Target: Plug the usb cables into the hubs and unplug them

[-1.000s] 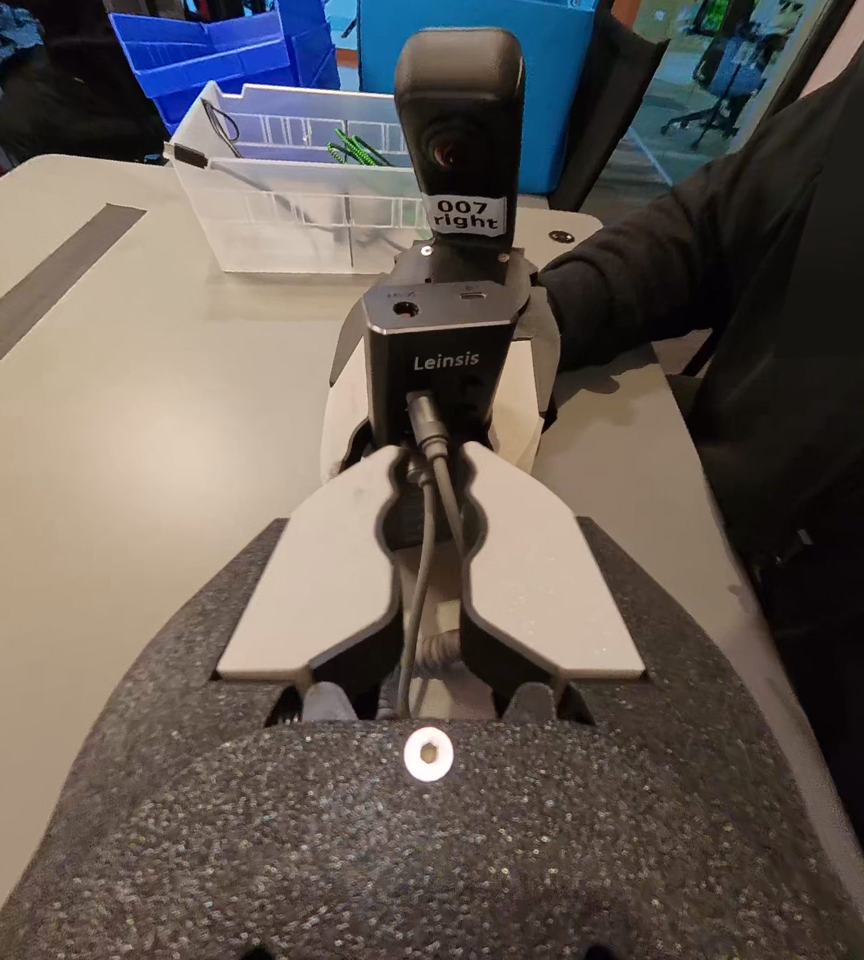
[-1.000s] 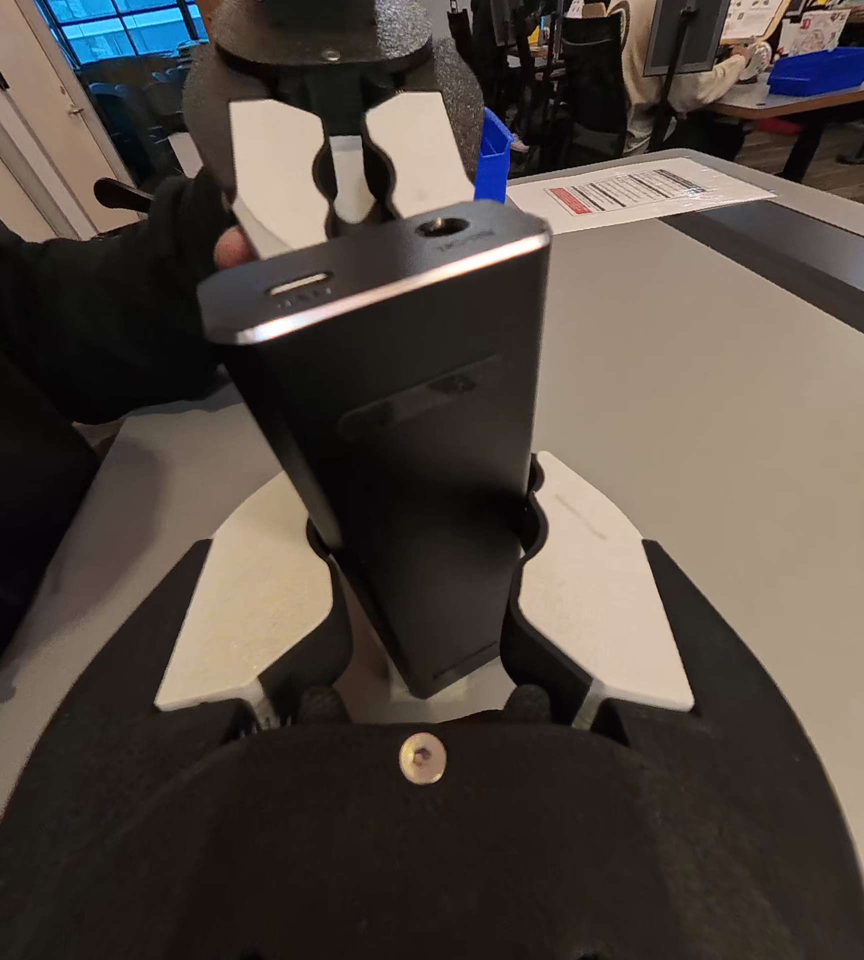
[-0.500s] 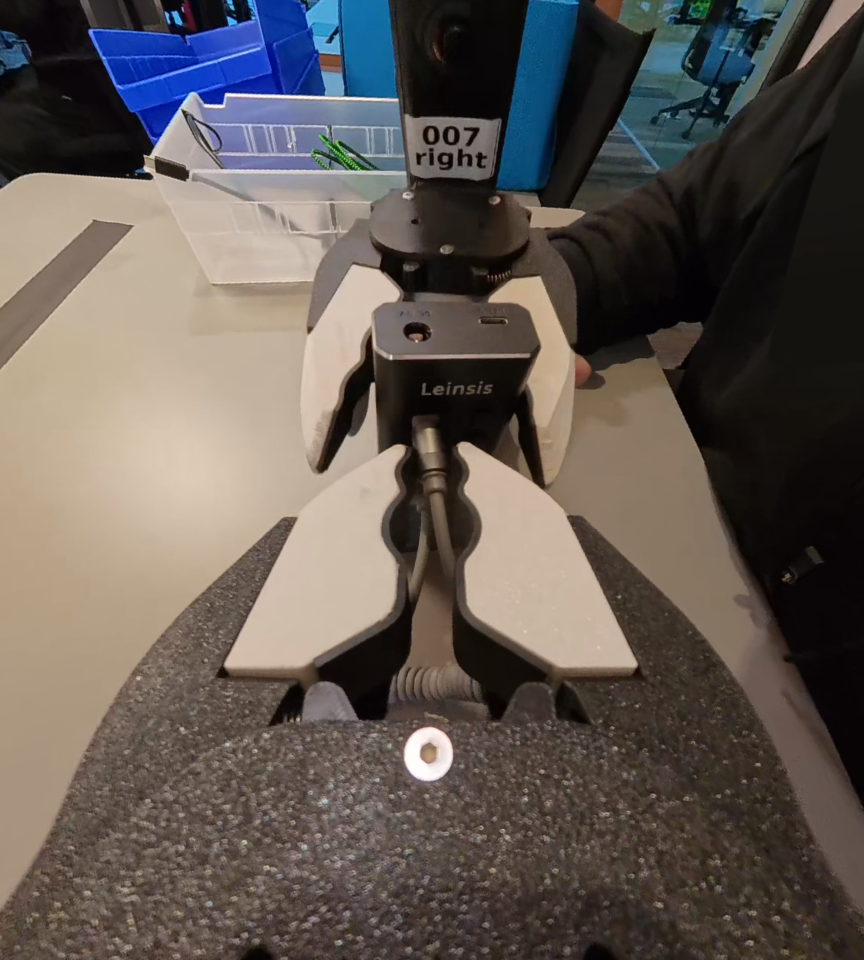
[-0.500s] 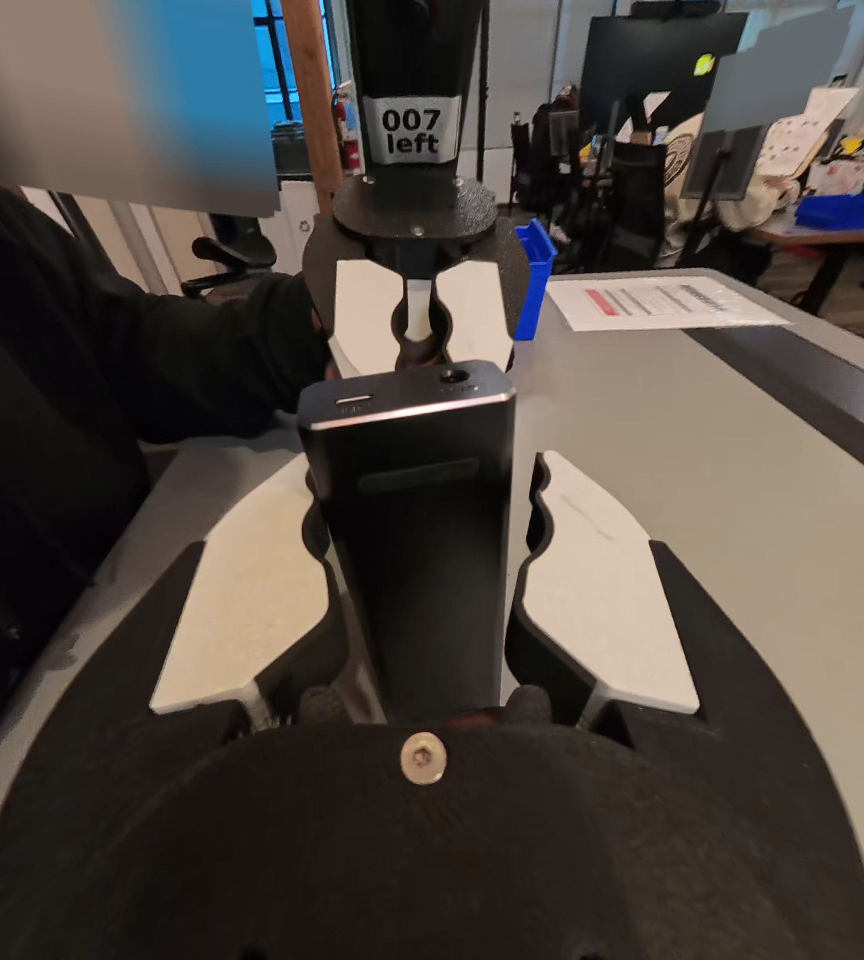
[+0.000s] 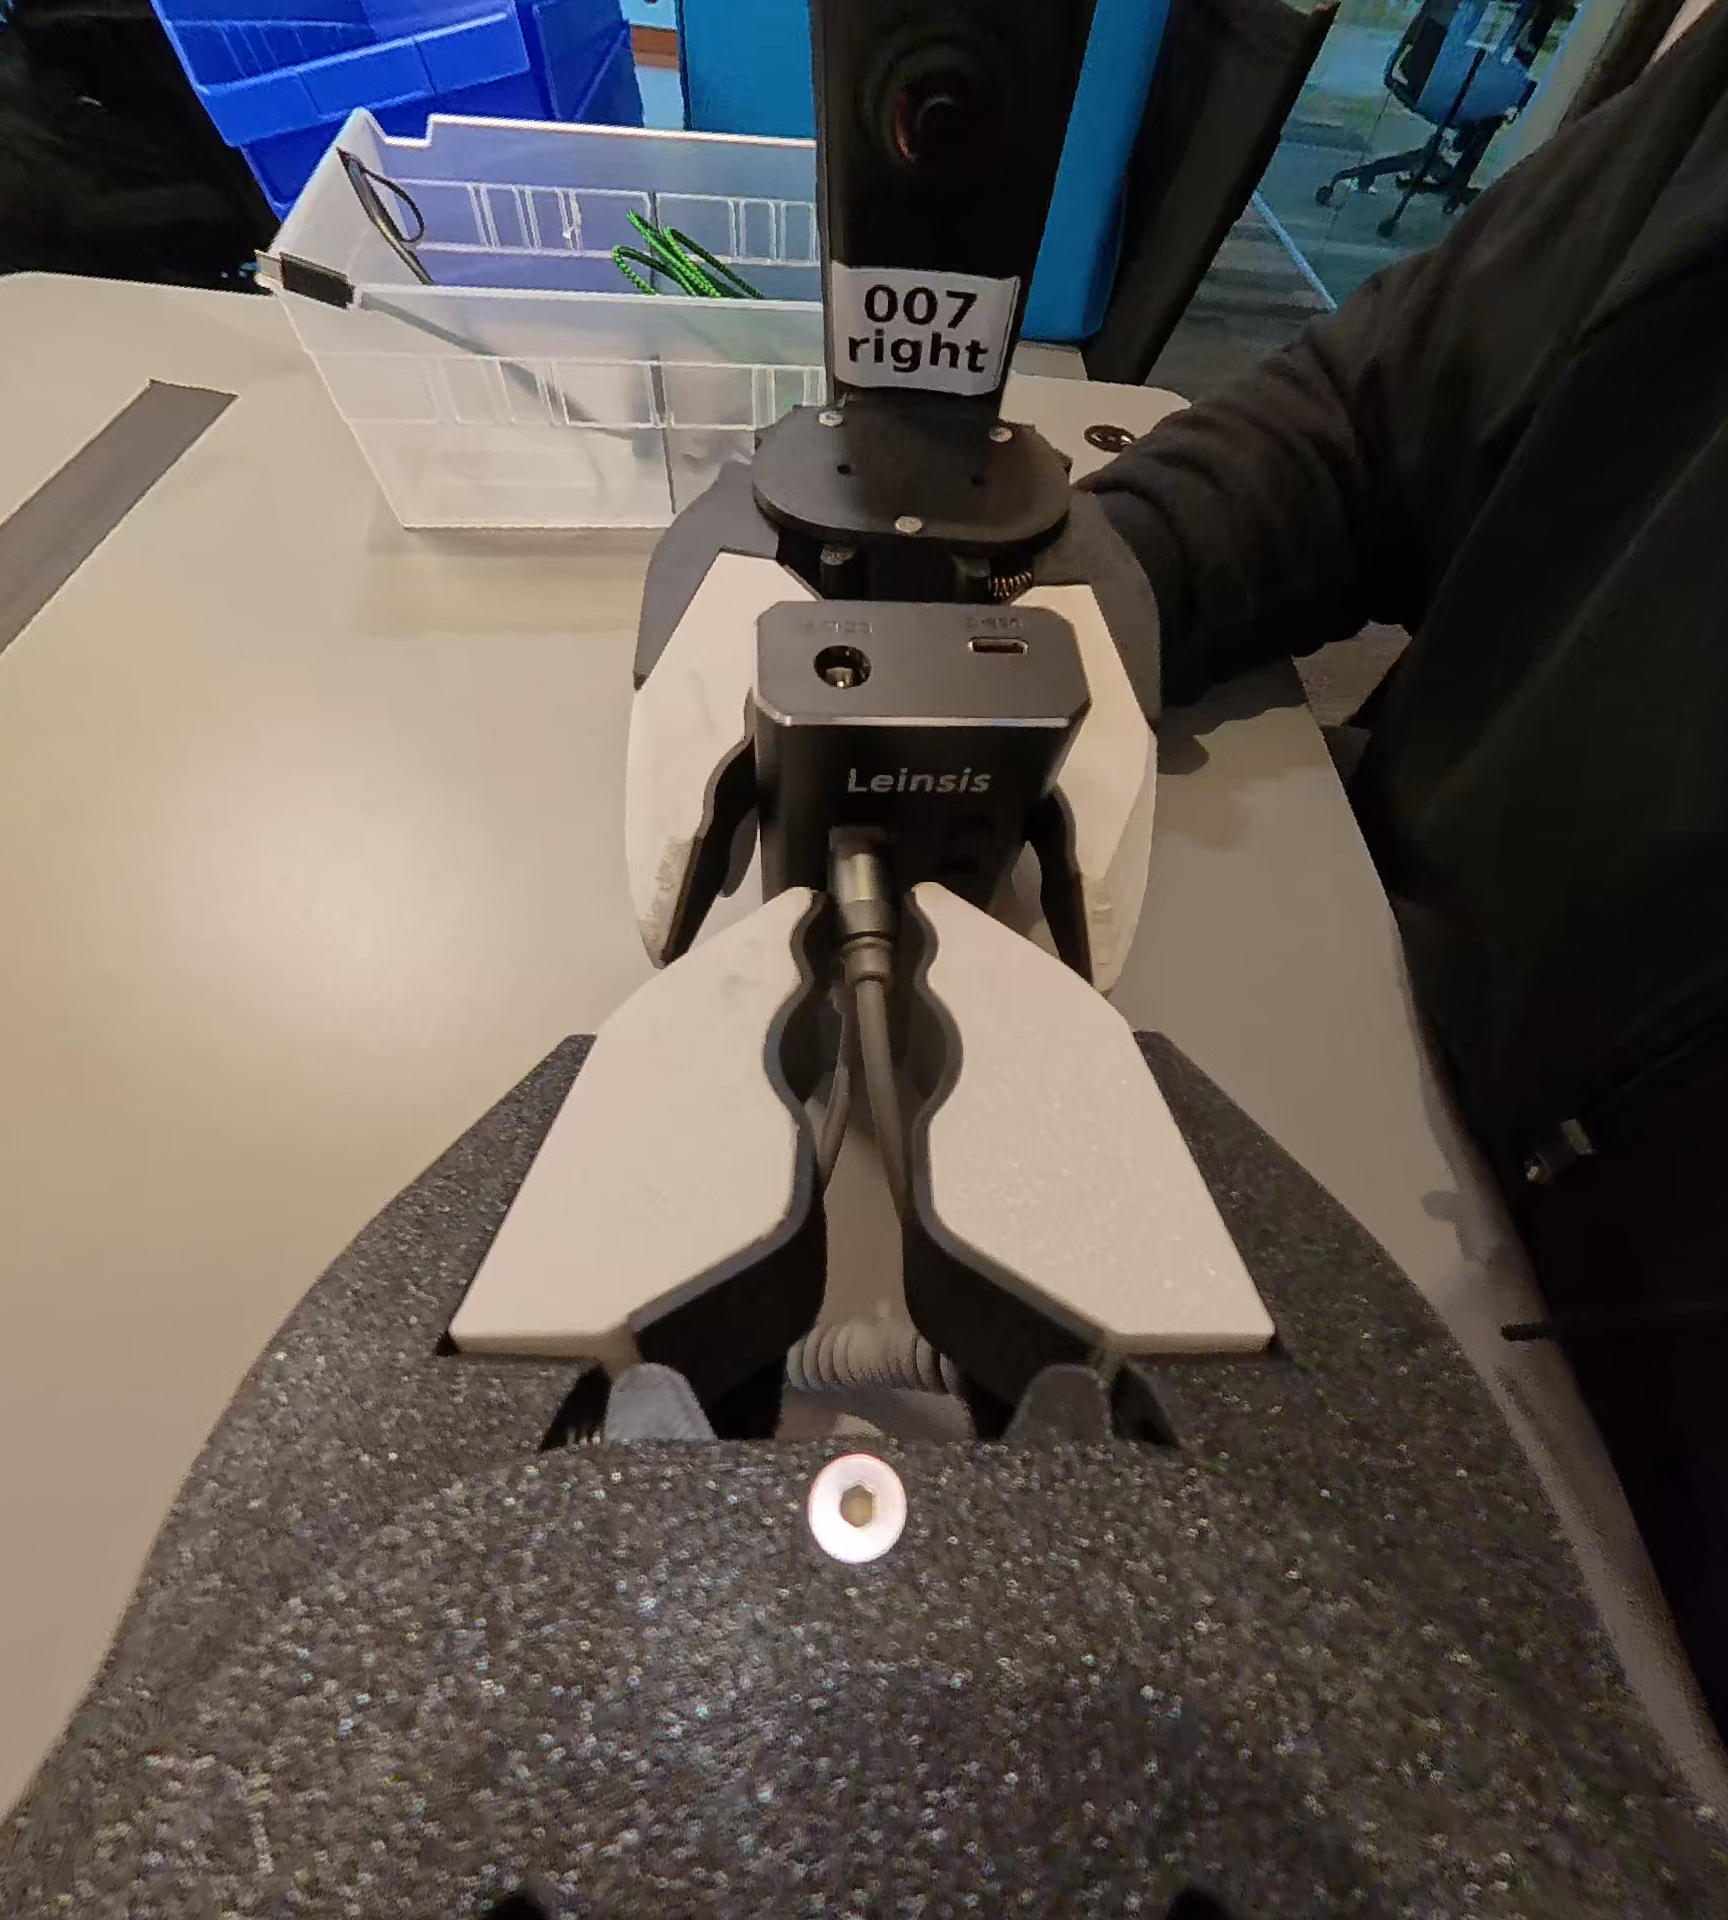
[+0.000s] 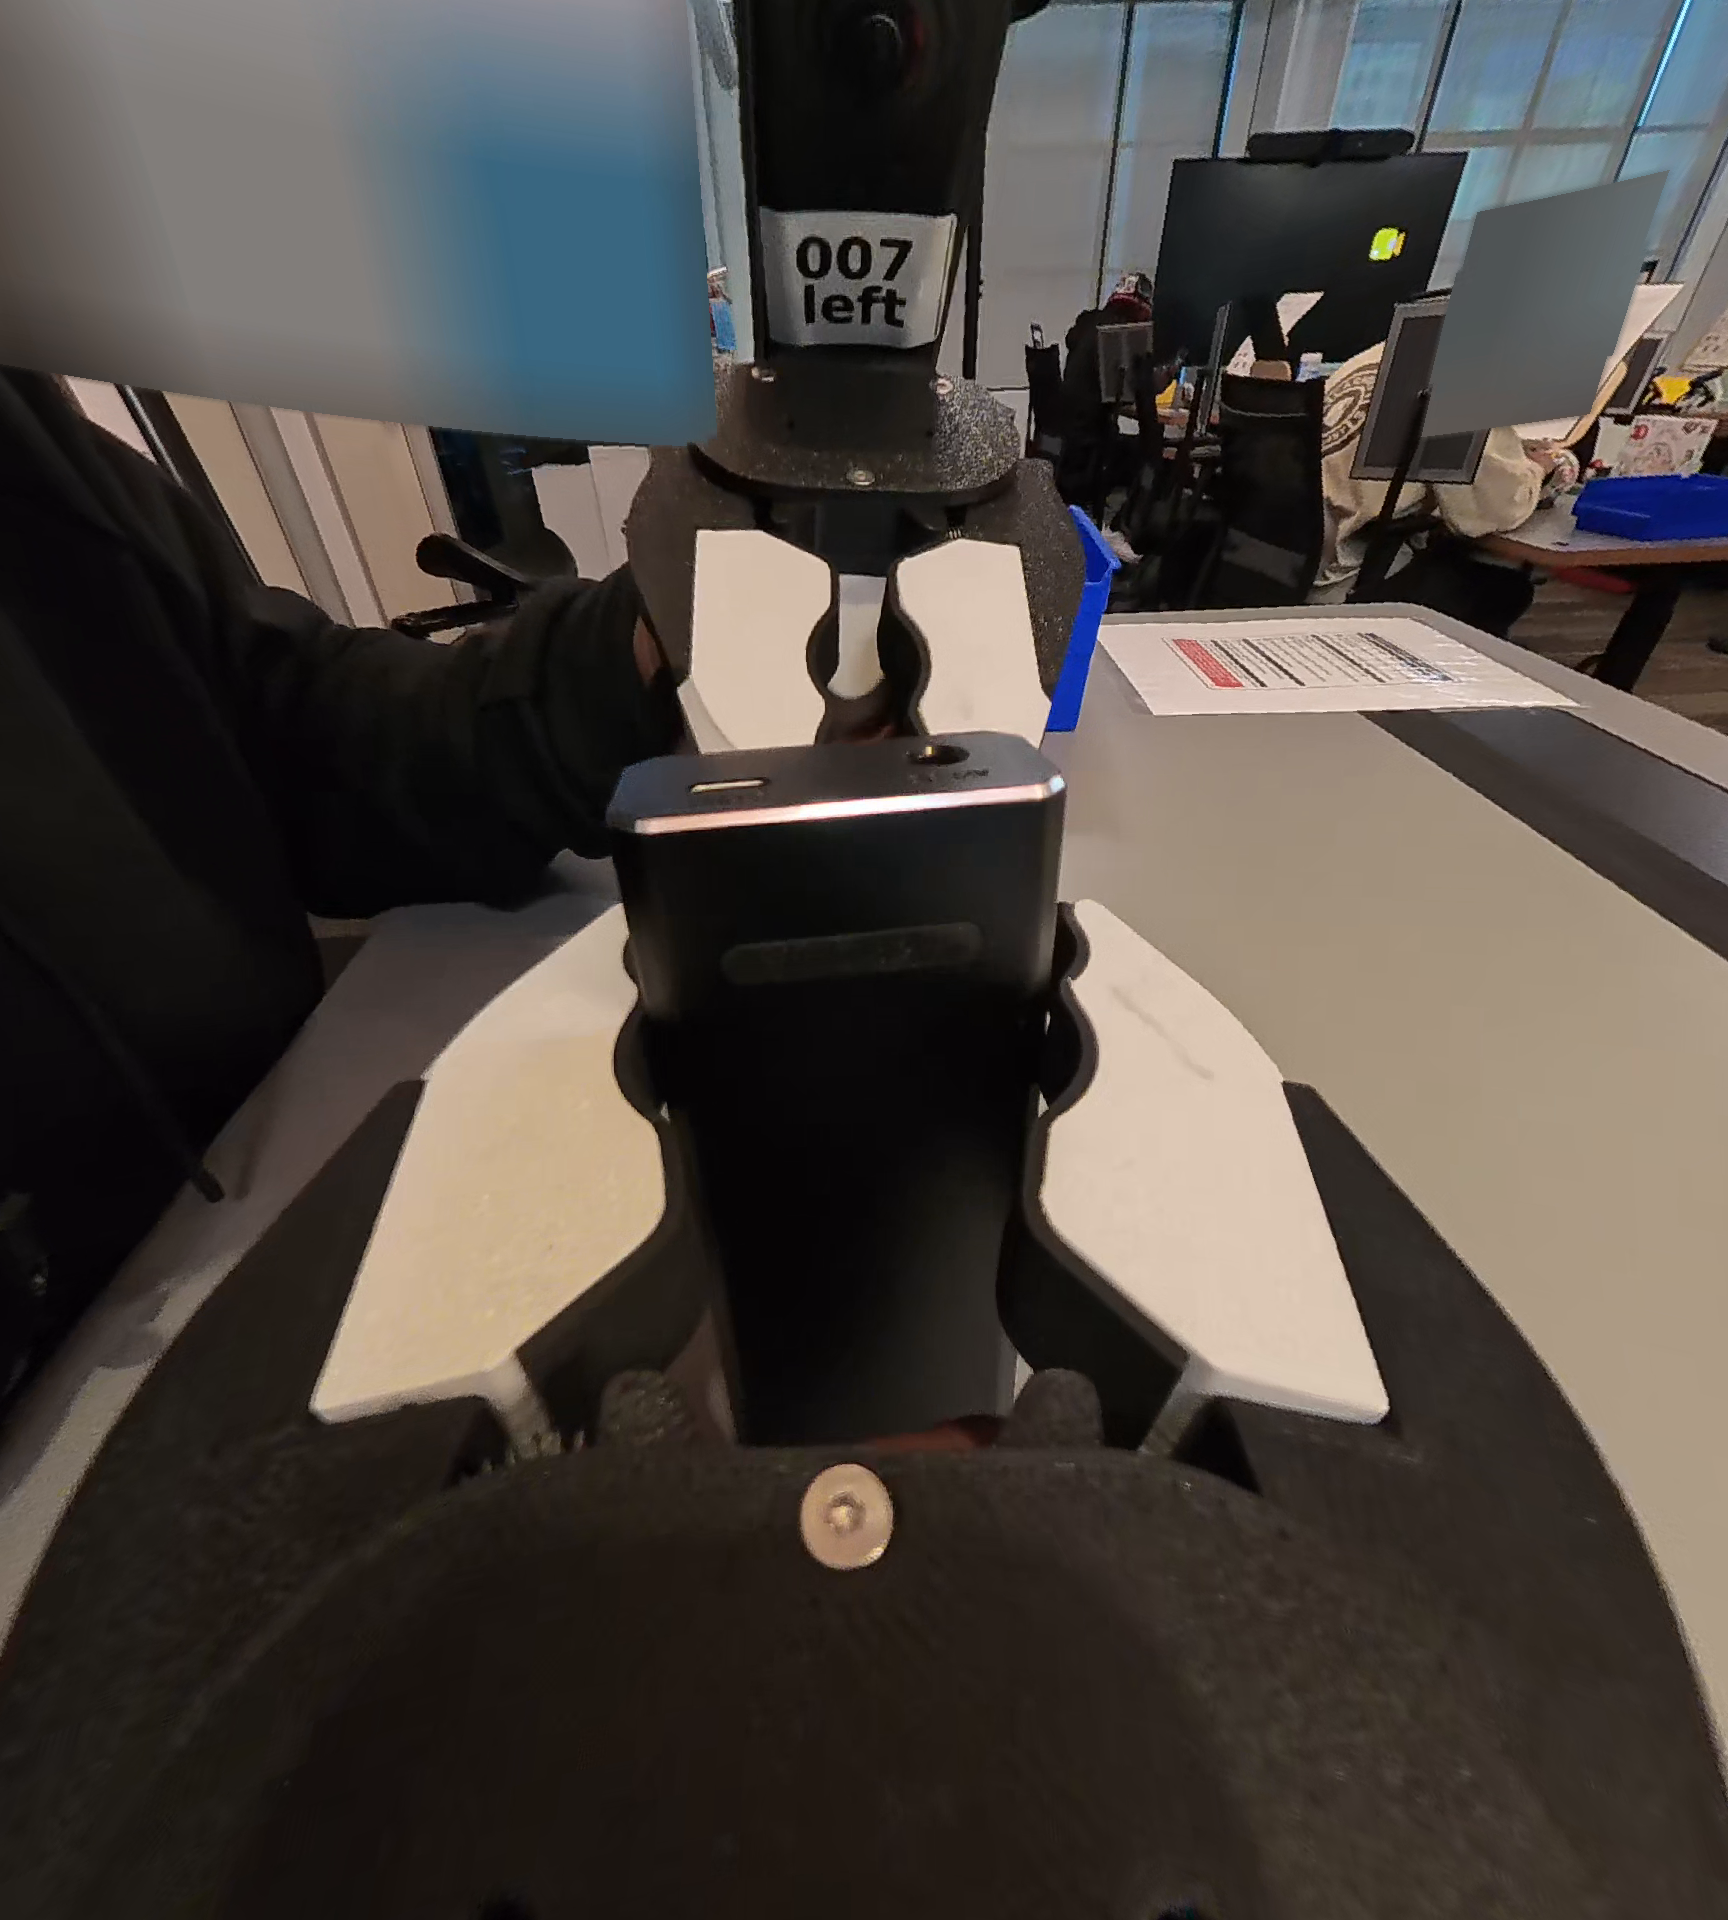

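A black USB hub (image 5: 917,774) stands upright between the white fingers (image 5: 678,748) of my right gripper, which faces me in the left wrist view. A grey USB cable (image 5: 875,1029) runs between my fingers, and its plug (image 5: 860,883) sits in a port on the hub's near face. My left gripper (image 5: 865,902) is shut on the plug. In the right wrist view my right gripper (image 6: 847,930) is shut on the hub (image 6: 844,987). The left gripper's fingers (image 6: 735,634) show just behind the hub's top.
A clear plastic bin (image 5: 527,416) holding cables stands at the back of the grey table (image 5: 268,831), with blue bins (image 5: 372,83) behind it. A person's dark sleeve (image 5: 1411,436) lies along the table's right edge. A printed sheet (image 6: 1338,665) lies far right. Less than 4 cm separates the two grippers' tips.
The hub has swung from tilted to upright and square between both grippers. The right gripper's fingers now show either side of it. The plug stays in the hub.
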Available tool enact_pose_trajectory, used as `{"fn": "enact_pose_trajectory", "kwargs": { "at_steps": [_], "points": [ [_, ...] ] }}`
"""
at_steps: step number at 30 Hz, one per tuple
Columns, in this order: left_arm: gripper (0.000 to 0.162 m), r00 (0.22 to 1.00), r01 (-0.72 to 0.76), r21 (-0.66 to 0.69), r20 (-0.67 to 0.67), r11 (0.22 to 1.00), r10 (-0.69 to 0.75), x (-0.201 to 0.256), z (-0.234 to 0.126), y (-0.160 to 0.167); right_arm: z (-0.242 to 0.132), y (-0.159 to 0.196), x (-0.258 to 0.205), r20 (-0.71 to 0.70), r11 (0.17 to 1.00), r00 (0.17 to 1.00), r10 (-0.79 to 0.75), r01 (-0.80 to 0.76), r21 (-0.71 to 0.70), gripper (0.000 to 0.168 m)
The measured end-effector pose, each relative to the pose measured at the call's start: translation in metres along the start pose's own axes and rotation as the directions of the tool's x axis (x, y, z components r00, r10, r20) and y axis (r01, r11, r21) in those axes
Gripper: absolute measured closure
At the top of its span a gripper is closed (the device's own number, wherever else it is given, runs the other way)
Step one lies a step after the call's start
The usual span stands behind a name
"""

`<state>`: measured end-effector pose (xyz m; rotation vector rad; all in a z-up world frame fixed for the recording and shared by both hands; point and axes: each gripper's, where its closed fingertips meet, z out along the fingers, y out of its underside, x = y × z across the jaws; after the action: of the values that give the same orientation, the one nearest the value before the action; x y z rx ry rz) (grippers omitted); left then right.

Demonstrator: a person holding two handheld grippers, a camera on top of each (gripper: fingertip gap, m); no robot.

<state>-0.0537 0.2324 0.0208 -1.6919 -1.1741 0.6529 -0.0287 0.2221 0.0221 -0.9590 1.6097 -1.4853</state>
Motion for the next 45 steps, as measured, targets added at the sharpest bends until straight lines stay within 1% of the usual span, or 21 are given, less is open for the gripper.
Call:
{"fn": "enact_pose_trajectory", "kwargs": {
  "at_steps": [7,11,12,13,14,15,16,17,18,19,21,23,25,28,31,33,36,39,42,44,45],
  "points": [
    [0.151,1.0,-0.009,-0.005,-0.017,1.0,0.009,0.002,0.001,0.0,-0.002,-0.001,-0.003,0.019,1.0,1.0,0.005,-0.005,0.017,0.098],
    [0.151,1.0,-0.013,-0.009,-0.004,1.0,0.013,0.001,0.0,0.0,-0.003,-0.001,-0.001,-0.002,1.0,1.0,0.004,-0.003,0.014,0.098],
    [0.152,0.999,-0.01,-0.016,0.04,1.0,0.011,-0.007,-0.008,0.002,-0.006,-0.002,0.004,-0.027,1.0,1.0,0.006,-0.006,0.024,0.099],
    [0.151,0.99,0.018,0.031,0.138,0.999,-0.022,-0.026,-0.033,-0.001,-0.019,-0.003,0.017,-0.078,0.998,0.996,0.041,-0.037,0.052,0.099],
    [0.151,0.979,0.056,0.144,0.184,0.988,-0.083,-0.039,-0.065,-0.01,-0.037,-0.003,0.035,-0.132,0.992,0.986,0.104,-0.093,0.091,0.099],
    [0.151,0.978,0.065,0.22,0.181,0.973,-0.106,-0.042,-0.089,-0.016,-0.053,-0.005,0.048,-0.15,0.98,0.975,0.164,-0.143,0.137,0.098],
    [0.151,0.978,0.058,0.212,0.183,0.975,-0.098,-0.043,-0.098,-0.014,-0.06,-0.005,0.053,-0.153,0.978,0.973,0.173,-0.151,0.145,0.098],
    [0.151,0.974,0.045,0.177,0.212,0.983,-0.083,-0.047,-0.098,-0.01,-0.059,-0.005,0.053,-0.168,0.987,0.978,0.127,-0.108,0.119,0.098],
    [0.151,0.974,0.041,0.139,0.216,0.989,-0.07,-0.048,-0.093,-0.004,-0.054,-0.005,0.049,-0.163,0.993,0.983,0.086,-0.072,0.088,0.098],
    [0.151,0.979,0.044,0.117,0.192,0.992,-0.066,-0.045,-0.086,0.0,-0.049,-0.007,0.045,-0.147,0.995,0.986,0.073,-0.062,0.083,0.098],
    [0.151,0.986,0.05,0.093,0.152,0.994,-0.064,-0.041,-0.072,0.007,-0.042,-0.003,0.04,-0.126,0.996,0.99,0.065,-0.057,0.065,0.098],
    [0.151,0.994,0.042,0.098,0.1,0.994,-0.051,-0.033,-0.057,0.006,-0.037,-0.002,0.034,-0.108,0.997,0.993,0.05,-0.044,0.058,0.098],
    [0.151,0.998,0.035,0.085,0.05,0.996,-0.039,-0.025,-0.039,0.007,-0.035,-0.001,0.032,-0.102,0.998,0.994,0.035,-0.03,0.05,0.098],
    [0.15,0.999,0.039,0.007,0.0,0.999,-0.039,-0.018,-0.011,0.023,-0.037,-0.001,0.029,-0.099,0.999,0.995,0.02,-0.015,0.051,0.098],
    [0.15,0.999,0.03,-0.032,-0.038,0.999,-0.032,-0.011,0.011,0.034,-0.039,-0.001,0.029,-0.097,0.998,0.995,0.024,-0.018,0.062,0.098],
    [0.15,0.999,0.033,-0.044,-0.011,0.998,-0.034,-0.015,0.021,0.037,-0.041,-0.001,0.029,-0.095,0.997,0.995,0.025,-0.019,0.069,0.098],
    [0.149,0.999,0.027,-0.034,0.041,0.999,-0.025,-0.021,0.027,0.035,-0.041,-0.001,0.029,-0.098,0.998,0.995,0.024,-0.018,0.066,0.098],
    [0.147,0.994,-0.032,-0.031,0.104,0.999,0.035,-0.025,0.025,0.029,-0.042,-0.001,0.03,-0.1,0.998,0.995,0.027,-0.02,0.065,0.098],
    [0.139,0.985,-0.103,0.037,0.146,0.994,0.097,-0.024,0.02,0.013,-0.042,-0.001,0.03,-0.097,0.998,0.995,0.03,-0.024,0.065,0.098],
    [0.128,0.984,-0.102,0.073,0.154,0.992,0.09,-0.026,0.021,0.006,-0.04,-0.001,0.028,-0.09,0.998,0.996,0.023,-0.018,0.061,0.098],
    [0.126,0.986,-0.086,0.072,0.146,0.994,0.075,-0.027,0.024,0.006,-0.039,0.0,0.027,-0.087,0.998,0.996,0.018,-0.013,0.057,0.098]
  ]
}}
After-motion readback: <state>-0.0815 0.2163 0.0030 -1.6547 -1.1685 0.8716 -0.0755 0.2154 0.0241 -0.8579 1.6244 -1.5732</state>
